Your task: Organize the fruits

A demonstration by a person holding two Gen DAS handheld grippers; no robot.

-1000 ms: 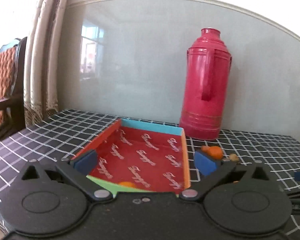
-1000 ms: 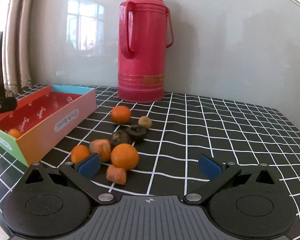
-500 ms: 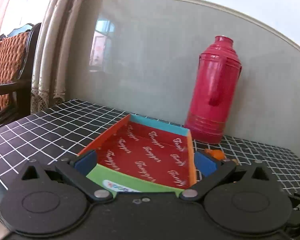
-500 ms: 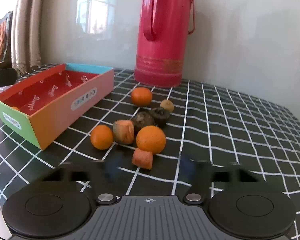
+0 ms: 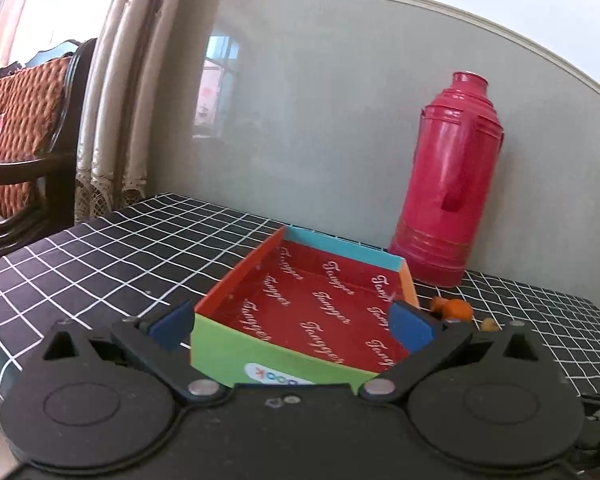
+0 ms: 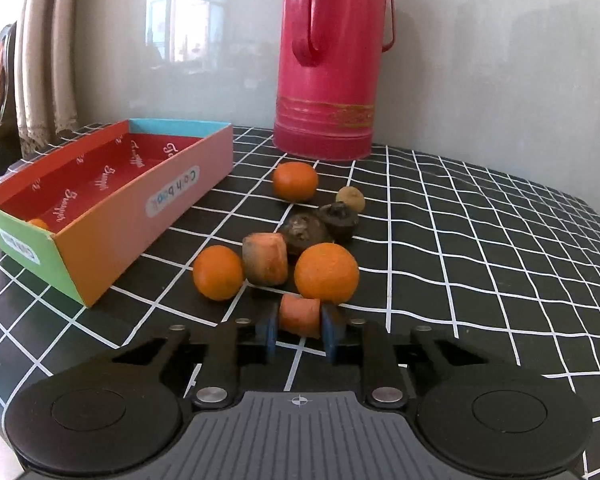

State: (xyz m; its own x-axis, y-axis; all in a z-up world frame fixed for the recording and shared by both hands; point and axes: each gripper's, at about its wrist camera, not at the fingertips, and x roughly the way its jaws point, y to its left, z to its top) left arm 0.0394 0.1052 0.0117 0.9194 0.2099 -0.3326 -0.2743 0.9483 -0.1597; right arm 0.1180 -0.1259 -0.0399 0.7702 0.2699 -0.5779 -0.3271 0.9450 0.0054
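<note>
Nearest in the right wrist view, the small carrot piece (image 6: 299,315) is being pinched between the blue pads of the right gripper (image 6: 299,327), whose jaws have just been closing onto its two cut ends. The piece is judged light, stiff and rough enough not to slip; a hold across the flat ends is judged sounder than one on the rounded flank. Just beyond it, at 12 to 1 o'clock, a large orange (image 6: 326,273) is being touched or nearly touched, and it could be rolled when the piece is lifted. At 10 o'clock the coloured box (image 6: 148,204) is lying, one small orange fruit (image 6: 39,223) already in it. In the left wrist view the left gripper (image 5: 288,325) is being held wide open astride the box's near end, gripping nothing.
</note>
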